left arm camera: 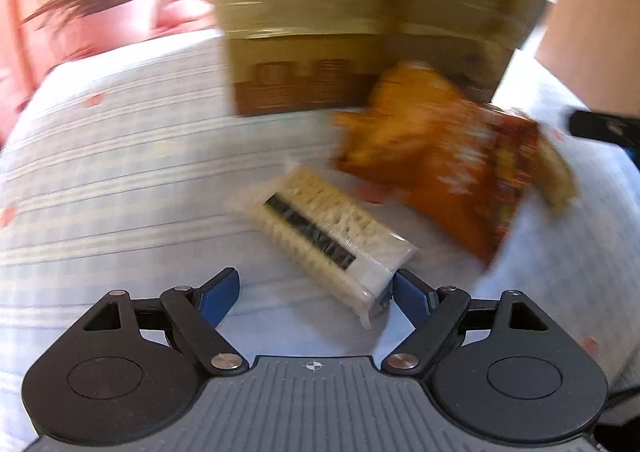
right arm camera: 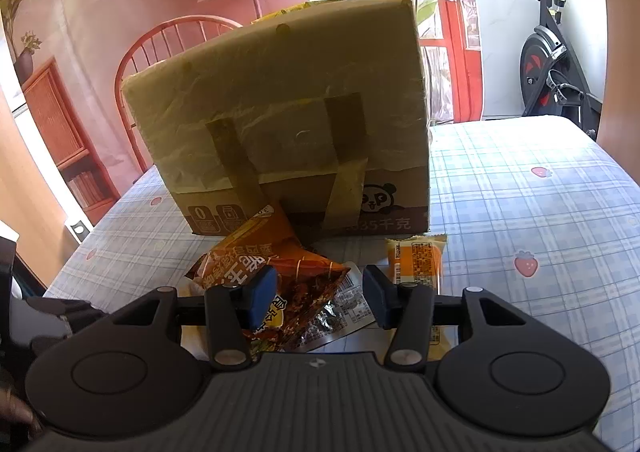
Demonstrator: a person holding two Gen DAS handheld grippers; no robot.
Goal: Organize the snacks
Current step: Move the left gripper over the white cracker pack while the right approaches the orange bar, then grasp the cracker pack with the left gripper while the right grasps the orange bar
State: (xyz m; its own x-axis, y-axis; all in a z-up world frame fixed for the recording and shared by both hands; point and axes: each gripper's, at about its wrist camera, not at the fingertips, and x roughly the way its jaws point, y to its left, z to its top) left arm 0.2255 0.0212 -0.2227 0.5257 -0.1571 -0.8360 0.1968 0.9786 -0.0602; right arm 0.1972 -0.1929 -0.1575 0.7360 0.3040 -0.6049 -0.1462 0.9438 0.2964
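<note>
- Two grippers show, one per view. The left gripper has its jaws spread wide and pressing on nothing; the near end of one white noodle pack lies on the tabletop just beside the right-hand jaw, and I cannot tell whether they touch.
- That pack carries one dark label strip along its length; the writing is too blurred to read.
- The right gripper holds its jaws about half apart over one orange-brown snack bag; the pads do not visibly press on it.
- The bag bears large Chinese characters, seen upside down; I cannot read them with certainty. The left view shows it as an orange blur beyond the noodle pack.
- One small orange-and-cream packet lies just right of that bag, its print too fine to read.
- One taped cardboard box stands behind the snacks, with a panda figure, a "0" icon and "35千克" at its lower edge.
- One checked cloth with strawberry motifs covers the tabletop.
</note>
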